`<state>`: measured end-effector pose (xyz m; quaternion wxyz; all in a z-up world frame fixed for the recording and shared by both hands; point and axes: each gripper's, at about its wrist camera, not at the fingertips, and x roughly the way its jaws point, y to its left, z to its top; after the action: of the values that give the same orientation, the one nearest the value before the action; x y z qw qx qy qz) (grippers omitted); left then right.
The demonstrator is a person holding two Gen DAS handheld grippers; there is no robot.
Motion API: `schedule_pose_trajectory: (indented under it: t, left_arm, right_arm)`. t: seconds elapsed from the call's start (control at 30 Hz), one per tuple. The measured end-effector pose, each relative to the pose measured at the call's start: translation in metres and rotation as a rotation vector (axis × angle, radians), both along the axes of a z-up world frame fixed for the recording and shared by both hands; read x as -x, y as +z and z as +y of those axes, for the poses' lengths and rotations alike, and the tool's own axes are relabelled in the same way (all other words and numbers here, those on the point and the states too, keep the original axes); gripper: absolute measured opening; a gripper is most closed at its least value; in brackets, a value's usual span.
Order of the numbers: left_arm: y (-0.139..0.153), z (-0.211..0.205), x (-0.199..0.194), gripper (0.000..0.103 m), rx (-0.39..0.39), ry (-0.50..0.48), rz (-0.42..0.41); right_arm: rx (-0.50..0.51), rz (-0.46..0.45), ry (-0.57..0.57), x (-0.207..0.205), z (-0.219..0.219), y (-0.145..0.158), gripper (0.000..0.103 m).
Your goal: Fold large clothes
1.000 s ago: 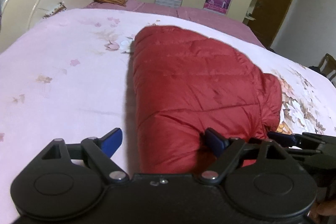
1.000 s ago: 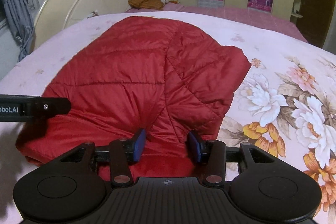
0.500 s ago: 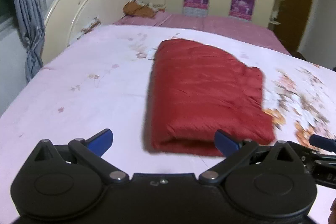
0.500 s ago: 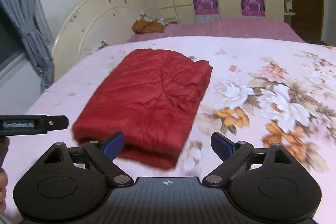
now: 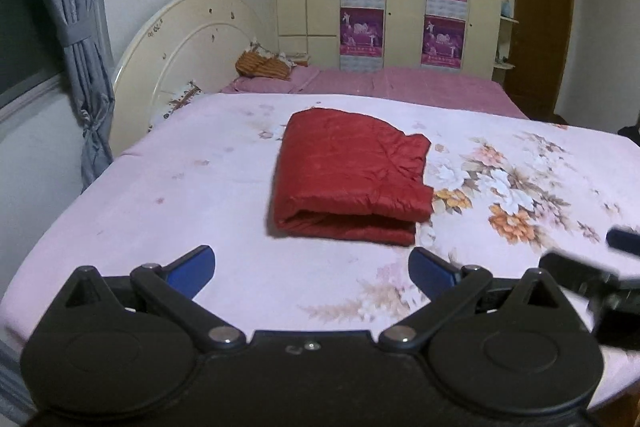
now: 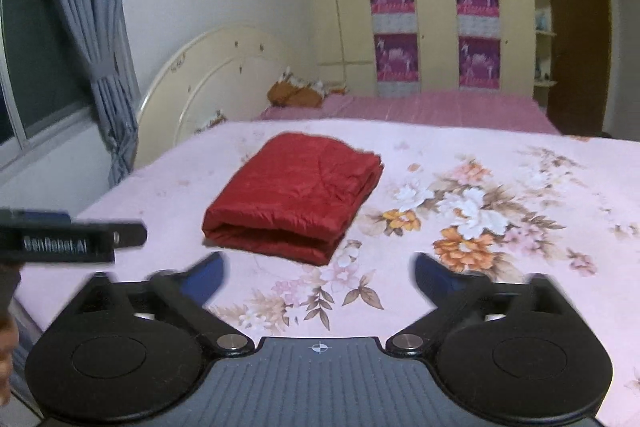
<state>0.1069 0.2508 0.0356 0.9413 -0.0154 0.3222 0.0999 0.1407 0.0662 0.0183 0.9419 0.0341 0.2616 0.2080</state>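
Red quilted jacket (image 5: 352, 179) sits folded mid-bed (image 5: 160, 211), at 12 o'clock from both grippers. Left gripper (image 5: 311, 267) fingers apart, empty; right gripper (image 6: 318, 273) opening, empty. Back off cleanly, avoid snagging the near fold.

Two wrist views, side by side, toward the bed (image 5: 120, 227), sharing its folded jacket (image 6: 296, 195).

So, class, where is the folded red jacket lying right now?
In both wrist views the red jacket lies folded mid-frame on the floral bedspread, left of its big flower print, untouched.
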Motion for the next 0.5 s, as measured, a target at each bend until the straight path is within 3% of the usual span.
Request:
schedule_pose_trajectory:
  t: [0.27,0.5]
  left_arm:
    - [0.01,0.003,0.03,0.103,0.029,0.029,-0.014]
    - [0.015,0.0,0.039,0.103,0.013,0.049,-0.028]
  right_arm:
    - [-0.022,-0.072,-0.029,0.032,-0.003,0.021,0.103]
    - [-0.043,-0.075,-0.026,0.038,-0.007,0.024,0.103]
